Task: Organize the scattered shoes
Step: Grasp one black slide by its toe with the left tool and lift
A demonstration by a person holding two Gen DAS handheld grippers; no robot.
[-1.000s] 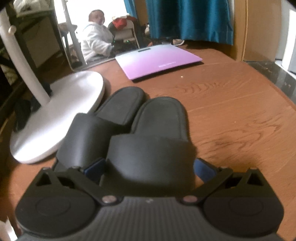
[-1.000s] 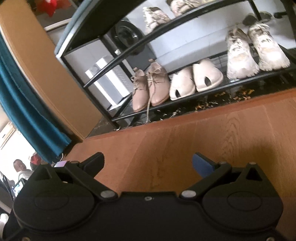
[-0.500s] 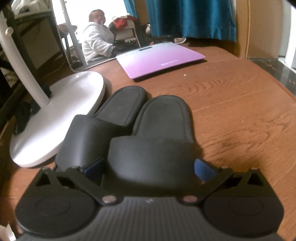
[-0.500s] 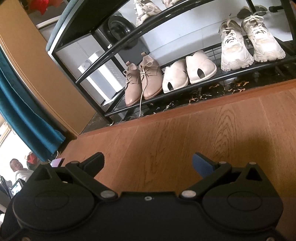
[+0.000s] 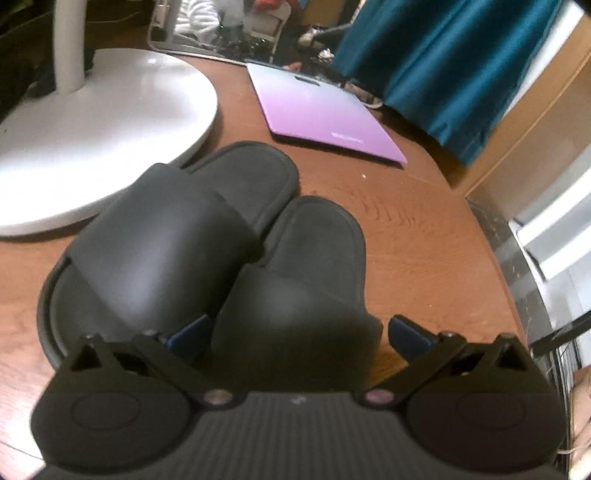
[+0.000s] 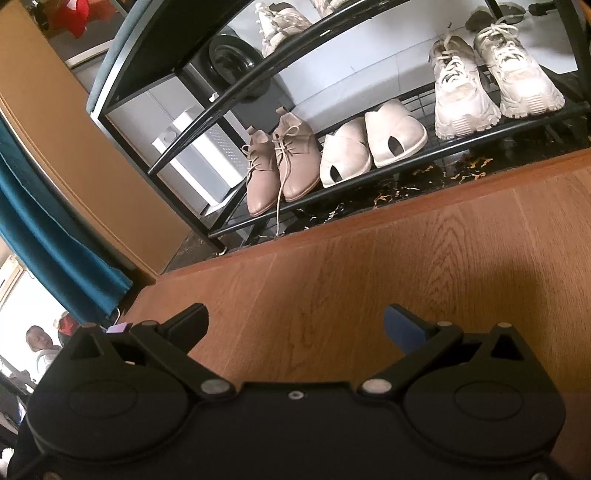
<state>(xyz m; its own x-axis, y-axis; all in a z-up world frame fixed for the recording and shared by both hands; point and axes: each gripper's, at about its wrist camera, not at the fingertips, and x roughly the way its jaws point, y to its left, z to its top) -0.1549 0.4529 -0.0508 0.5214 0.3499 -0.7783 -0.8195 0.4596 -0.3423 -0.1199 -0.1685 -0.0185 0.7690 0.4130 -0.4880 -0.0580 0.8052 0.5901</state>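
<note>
Two black slippers lie side by side on the wooden floor in the left wrist view. My left gripper is open, its fingers either side of the toe band of the right slipper; contact is not visible. The left slipper sits beside it, touching. My right gripper is open and empty above bare floor, facing a black shoe rack. On its low shelf stand tan lace-up shoes, cream slip-ons and white sneakers.
A white round stand base lies just left of the slippers. A purple bathroom scale lies beyond them. A teal curtain and a wooden panel stand at the right. More sneakers sit on the upper shelf.
The left wrist view has swung and tilted, so the slippers now sit diagonally and larger, with the stand base nearer. The right gripper has drawn back slightly from the rack. Both grippers stay open.
</note>
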